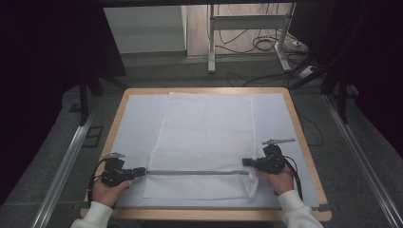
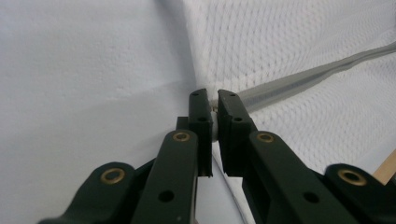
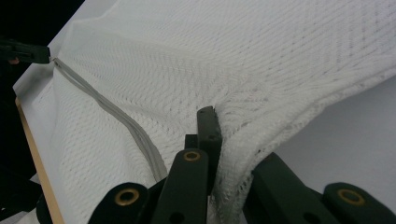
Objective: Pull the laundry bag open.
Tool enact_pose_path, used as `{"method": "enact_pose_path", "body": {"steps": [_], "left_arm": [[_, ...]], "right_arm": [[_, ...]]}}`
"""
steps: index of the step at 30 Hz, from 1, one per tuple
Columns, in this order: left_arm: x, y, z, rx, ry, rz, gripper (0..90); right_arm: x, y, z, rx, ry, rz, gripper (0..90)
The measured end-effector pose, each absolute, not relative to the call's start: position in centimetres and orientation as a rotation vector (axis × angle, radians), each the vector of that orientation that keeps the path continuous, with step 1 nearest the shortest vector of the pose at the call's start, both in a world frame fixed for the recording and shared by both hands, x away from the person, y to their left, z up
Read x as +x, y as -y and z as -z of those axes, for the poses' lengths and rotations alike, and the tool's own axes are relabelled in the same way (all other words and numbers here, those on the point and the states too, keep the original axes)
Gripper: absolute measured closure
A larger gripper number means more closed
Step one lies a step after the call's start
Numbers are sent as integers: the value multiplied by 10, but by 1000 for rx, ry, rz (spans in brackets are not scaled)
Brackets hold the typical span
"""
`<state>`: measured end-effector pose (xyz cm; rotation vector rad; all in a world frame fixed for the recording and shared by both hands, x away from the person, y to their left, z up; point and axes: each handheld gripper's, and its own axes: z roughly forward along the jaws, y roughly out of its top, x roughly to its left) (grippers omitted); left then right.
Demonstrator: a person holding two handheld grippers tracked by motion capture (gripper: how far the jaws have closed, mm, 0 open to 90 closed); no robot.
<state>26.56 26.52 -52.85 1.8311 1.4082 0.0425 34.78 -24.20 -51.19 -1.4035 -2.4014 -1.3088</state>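
Note:
A white mesh bag [image 1: 204, 128] lies flat on the white sheet [image 1: 135, 118], with a grey zipper [image 1: 195, 172] running across its near part. My left gripper [image 1: 142, 171] is at the zipper's left end, and in the left gripper view the left gripper [image 2: 214, 95] is shut on that end where the zipper [image 2: 299, 79] meets the mesh [image 2: 289, 37]. My right gripper [image 1: 246, 162] is at the bag's right edge. In the right gripper view the right gripper [image 3: 219, 116] is shut on the mesh [image 3: 233, 51], which drapes over one jaw; the zipper [image 3: 116, 116] stretches away towards the left gripper [image 3: 28, 53].
The sheet covers a wooden table [image 1: 304, 142] with a narrow bare rim. Metal rails [image 1: 66, 161] run along the floor on both sides. A desk frame [image 1: 211, 42] and loose cables [image 1: 266, 45] stand beyond the far edge.

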Motion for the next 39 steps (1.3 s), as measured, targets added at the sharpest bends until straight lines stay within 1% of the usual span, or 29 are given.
{"method": "enact_pose_path", "body": {"steps": [1,2,3,4,5,6,7,11,14,18,23,25,29,36,39], "left_arm": [[265,-264,528,1836,-1406,-52,849],[266,-263,527,1845,-1404,-63,844],[266,-263,527,1850,-1403,-71,819],[266,-262,526,1855,-1400,-88,775],[264,-260,524,1857,-1405,-124,697],[263,-258,522,1853,-1407,-159,600],[262,-257,521,1852,-1397,-179,540],[260,-248,510,1832,-1318,-252,383],[260,-244,505,1815,-1278,-265,336],[267,-239,501,1825,-1256,-275,308],[283,-230,499,1853,-1207,-327,306],[291,-228,501,1865,-1202,-326,306],[297,-228,505,1881,-1203,-329,306],[289,-232,505,1876,-1195,-341,293],[288,-233,504,1870,-1193,-340,281]], "right_arm": [[347,243,511,-1405,2409,1315,844],[347,243,510,-1404,2419,1317,797],[347,244,509,-1407,2449,1315,709],[346,244,509,-1413,2466,1319,651],[346,244,508,-1420,2479,1322,603],[344,245,506,-1434,2486,1327,545],[343,245,505,-1447,2498,1339,484],[333,249,498,-1494,2575,1359,359],[327,257,493,-1564,2603,1386,289],[322,276,488,-1621,2596,1432,267],[316,297,487,-1651,2598,1461,264],[314,304,486,-1654,2620,1475,264],[313,310,487,-1639,2629,1492,263],[316,311,489,-1631,2646,1493,260],[315,310,487,-1624,2651,1507,241]]}}
